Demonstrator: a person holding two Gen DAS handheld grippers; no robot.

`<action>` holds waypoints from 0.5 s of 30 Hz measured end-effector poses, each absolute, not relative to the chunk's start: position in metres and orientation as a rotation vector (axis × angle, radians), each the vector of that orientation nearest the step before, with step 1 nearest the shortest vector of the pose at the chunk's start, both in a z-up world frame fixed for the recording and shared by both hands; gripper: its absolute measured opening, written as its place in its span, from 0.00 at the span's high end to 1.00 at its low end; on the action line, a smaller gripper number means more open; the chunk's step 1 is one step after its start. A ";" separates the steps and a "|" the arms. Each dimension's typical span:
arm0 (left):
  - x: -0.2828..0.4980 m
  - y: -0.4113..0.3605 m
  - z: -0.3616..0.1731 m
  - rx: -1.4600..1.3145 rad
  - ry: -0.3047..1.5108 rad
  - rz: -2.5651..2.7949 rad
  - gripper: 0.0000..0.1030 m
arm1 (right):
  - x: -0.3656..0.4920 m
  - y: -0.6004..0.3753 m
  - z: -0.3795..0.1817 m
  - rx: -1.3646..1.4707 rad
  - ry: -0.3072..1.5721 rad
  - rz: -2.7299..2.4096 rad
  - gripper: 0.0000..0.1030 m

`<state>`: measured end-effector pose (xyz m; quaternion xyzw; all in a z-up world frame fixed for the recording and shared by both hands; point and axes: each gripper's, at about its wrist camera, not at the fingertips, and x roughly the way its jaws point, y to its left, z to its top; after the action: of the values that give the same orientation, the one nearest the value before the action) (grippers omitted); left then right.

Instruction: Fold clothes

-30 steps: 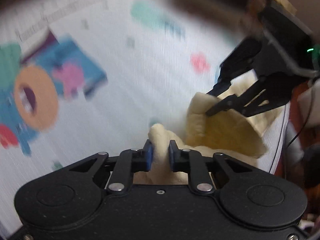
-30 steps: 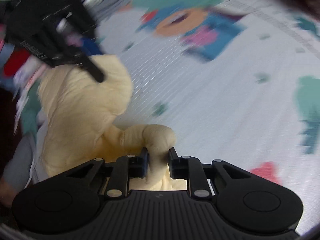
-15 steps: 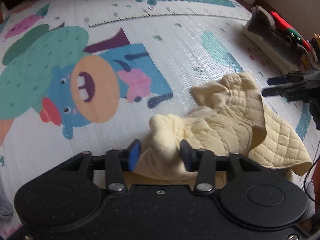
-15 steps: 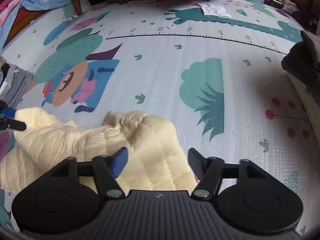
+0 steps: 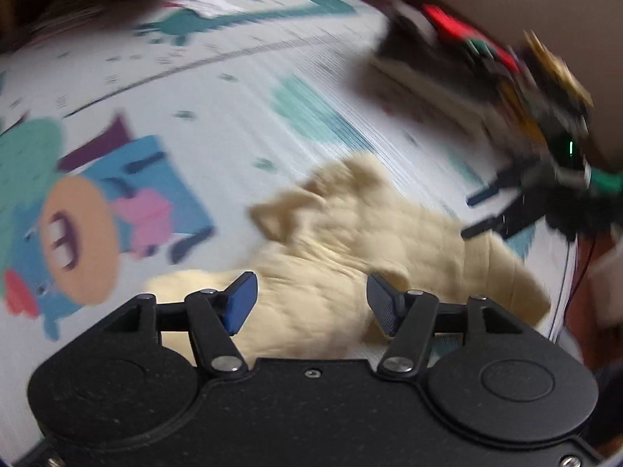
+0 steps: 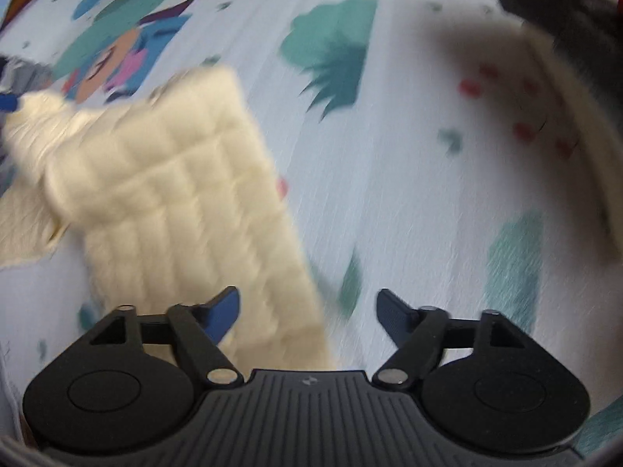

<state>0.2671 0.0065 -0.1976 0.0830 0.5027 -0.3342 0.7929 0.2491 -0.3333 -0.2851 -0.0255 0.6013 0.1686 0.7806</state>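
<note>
A cream quilted garment point(image 5: 370, 249) lies crumpled on the cartoon play mat point(image 5: 233, 89). My left gripper point(image 5: 309, 305) is open and empty, just above the garment's near edge. In the right wrist view the same garment point(image 6: 167, 202) lies at the left. My right gripper point(image 6: 307, 315) is open and empty, with its left finger over the garment's near corner. The right gripper also shows in the left wrist view point(image 5: 494, 210), open at the garment's far right side. Both views are motion-blurred.
A stack of folded clothes point(image 5: 459, 62) sits at the mat's far right edge and also shows in the right wrist view point(image 6: 564, 27). Grey clothing point(image 6: 23, 74) lies at the left. The mat's edge point(image 5: 560, 295) runs close on the right.
Both grippers were shut on the cream garment one second ago. They let go of it, opened wide, and the garment dropped onto the mat. Both grippers are still moving.
</note>
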 end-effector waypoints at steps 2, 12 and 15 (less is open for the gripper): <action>0.261 -0.017 -0.212 0.314 1.100 -0.729 0.40 | 0.235 -0.334 -0.292 -0.090 1.358 0.379 0.40; 0.267 -0.083 -0.266 0.771 1.031 -0.640 0.79 | 0.159 -0.287 -0.310 -0.003 1.575 0.574 0.52; 0.273 -0.095 -0.263 0.741 0.940 -0.677 0.80 | 0.139 -0.258 -0.315 0.043 1.598 0.633 0.47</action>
<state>0.2734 -0.0948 -0.2628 0.3421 0.4338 -0.3126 0.7727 0.1392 -0.2580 -0.3147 0.0187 0.7043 0.2791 0.6525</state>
